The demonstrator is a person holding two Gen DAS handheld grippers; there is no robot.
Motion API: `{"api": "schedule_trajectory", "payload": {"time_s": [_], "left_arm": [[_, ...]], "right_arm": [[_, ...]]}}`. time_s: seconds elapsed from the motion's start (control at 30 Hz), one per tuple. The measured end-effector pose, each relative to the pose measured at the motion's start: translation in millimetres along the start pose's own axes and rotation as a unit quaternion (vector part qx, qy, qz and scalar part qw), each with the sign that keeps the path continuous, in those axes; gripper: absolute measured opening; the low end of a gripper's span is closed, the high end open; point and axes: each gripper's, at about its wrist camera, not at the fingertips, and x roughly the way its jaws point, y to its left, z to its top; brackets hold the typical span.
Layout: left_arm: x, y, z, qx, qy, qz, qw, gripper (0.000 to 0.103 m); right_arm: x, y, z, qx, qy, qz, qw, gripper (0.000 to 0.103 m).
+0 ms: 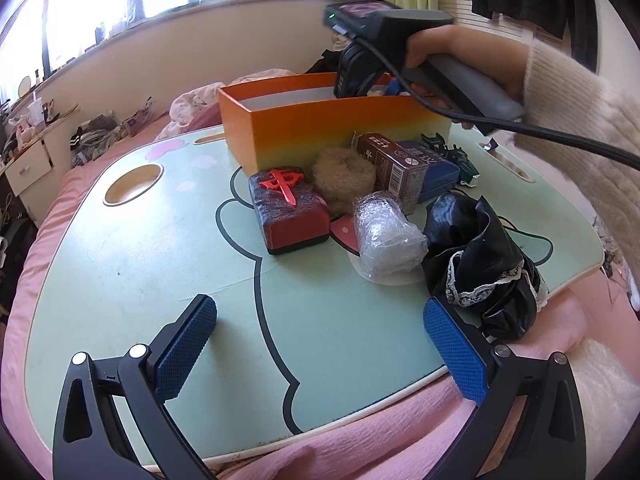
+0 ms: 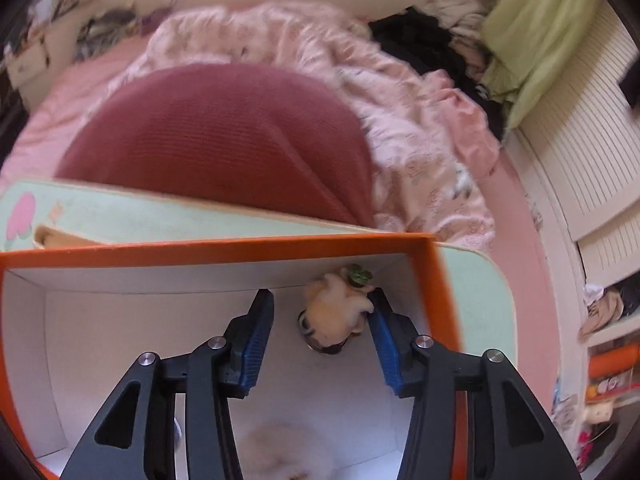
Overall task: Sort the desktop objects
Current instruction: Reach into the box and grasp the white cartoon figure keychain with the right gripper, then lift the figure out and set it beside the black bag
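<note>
Plush toy, cream-orange, lying in orange box; right tool agape above; left tool agape

L cam low over table; R cam inside box.

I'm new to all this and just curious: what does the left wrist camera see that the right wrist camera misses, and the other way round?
Only the left wrist view shows the unsorted pile on the lap table: red mahjong block, fuzzy scrunchie, bubble-wrapped bundle, brown carton, black lacy cloth, and the open left gripper.

Only the right wrist view shows the box's white inside, where a small plush toy lies between the open right gripper fingers.

Both show the orange box and the green table.
</note>
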Motion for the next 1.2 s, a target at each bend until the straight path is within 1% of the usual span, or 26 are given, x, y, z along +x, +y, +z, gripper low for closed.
{"api": "schedule_trajectory", "payload": {"time_s": [0.03, 0.07, 0.1, 0.17, 0.2, 0.27, 0.33, 0.43, 0.5, 0.6, 0.7, 0.77, 0.83, 0.87, 0.9, 0.93, 0.97, 1.0, 1.03, 1.07, 1.1, 1.2], "left_arm": [[-0.1, 0.4, 0.0, -0.001, 0.0, -0.001, 1.0, 0.103], [-0.1, 0.9, -0.2, -0.001, -0.001, -0.002, 1.0, 0.103], [-0.3, 1.1, -0.3, -0.001, -0.001, -0.003, 1.0, 0.103], [-0.5, 1.2, -0.5, 0.0, -0.002, -0.004, 1.0, 0.103], [-0.4, 0.8, -0.3, 0.0, -0.002, -0.004, 1.0, 0.103], [-0.3, 0.0, 0.0, 0.0, -0.003, -0.003, 1.0, 0.103], [-0.3, 0.5, -0.2, -0.001, -0.003, -0.004, 1.0, 0.103], [-0.5, 0.2, -0.2, 0.0, -0.002, -0.003, 1.0, 0.103], [-0.8, -0.3, -0.2, -0.001, -0.002, -0.002, 1.0, 0.103], [-0.9, -0.7, -0.2, -0.001, -0.002, -0.001, 1.0, 0.103], [-1.0, -0.5, -0.3, -0.001, -0.002, -0.002, 1.0, 0.103], [-1.1, -0.6, -0.2, -0.001, -0.002, -0.002, 1.0, 0.103], [-1.0, -0.7, -0.3, -0.001, -0.002, -0.002, 1.0, 0.103], [-1.0, -0.8, -0.2, -0.001, -0.002, -0.002, 1.0, 0.103], [-1.0, -1.2, 0.1, -0.001, -0.002, -0.002, 1.0, 0.103], [-1.0, -0.9, -0.3, -0.001, -0.002, -0.001, 1.0, 0.103], [-0.9, -0.9, -0.2, -0.001, -0.002, -0.001, 1.0, 0.103], [-0.9, -0.9, -0.3, -0.001, -0.002, -0.001, 1.0, 0.103], [-0.9, -0.9, -0.2, -0.001, -0.002, -0.001, 1.0, 0.103], [-1.0, -0.9, -0.3, -0.001, -0.002, -0.001, 1.0, 0.103], [-1.0, -0.8, -0.3, -0.001, -0.002, -0.001, 1.0, 0.103], [-0.9, -1.5, -0.1, -0.001, -0.002, -0.001, 1.0, 0.103]], "right_arm": [[-0.7, 0.8, -0.2, -0.001, 0.0, 0.013, 1.0, 0.033], [-4.7, -1.7, -2.0, 0.008, -0.005, 0.041, 0.999, 0.033], [-8.6, -4.1, -4.3, 0.02, -0.012, 0.059, 0.998, 0.033], [-26.2, -8.3, -11.5, 0.035, -0.048, 0.085, 0.995, 0.033], [-42.1, -11.6, -17.9, 0.04, -0.075, 0.102, 0.991, 0.033], [-81.1, -18.2, -39.8, 0.044, -0.122, 0.152, 0.98, 0.033], [-106.9, -25.6, -62.8, 0.037, -0.14, 0.187, 0.972, 0.033], [-139.1, -37.4, -112.4, 0.016, -0.157, 0.22, 0.963, 0.033], [-143.0, -36.7, -140.6, 0.004, -0.148, 0.24, 0.959, 0.033], [-121.8, -27.0, -172.0, -0.018, -0.102, 0.26, 0.96, 0.033], [-94.2, -15.9, -182.7, -0.017, -0.06, 0.286, 0.956, 0.033], [-80.7, -11.1, -179.9, -0.004, -0.048, 0.299, 0.953, 0.034], [-77.5, -13.8, -174.7, 0.02, -0.059, 0.32, 0.945, 0.034], [-80.5, -20.2, -174.0, 0.042, -0.079, 0.338, 0.937, 0.036], [-84.7, -25.4, -175.8, 0.06, -0.097, 0.347, 0.931, 0.041], [-89.3, -30.5, -178.4, 0.073, -0.111, 0.349, 0.928, 0.063], [-97.1, -36.7, -185.2, 0.082, -0.133, 0.346, 0.925, 0.079], [-102.4, -38.5, -190.2, 0.081, -0.145, 0.34, 0.926, 0.082], [-107.3, -40.6, -197.5, 0.076, -0.155, 0.324, 0.93, 0.082], [-109.7, -41.4, -208.7, 0.071, -0.156, 0.291, 0.941, 0.082], [-110.1, -41.4, -215.7, 0.072, -0.159, 0.271, 0.947, 0.082], [-99.8, -41.0, -250.0, 0.094, -0.174, 0.213, 0.957, 0.082]]}}
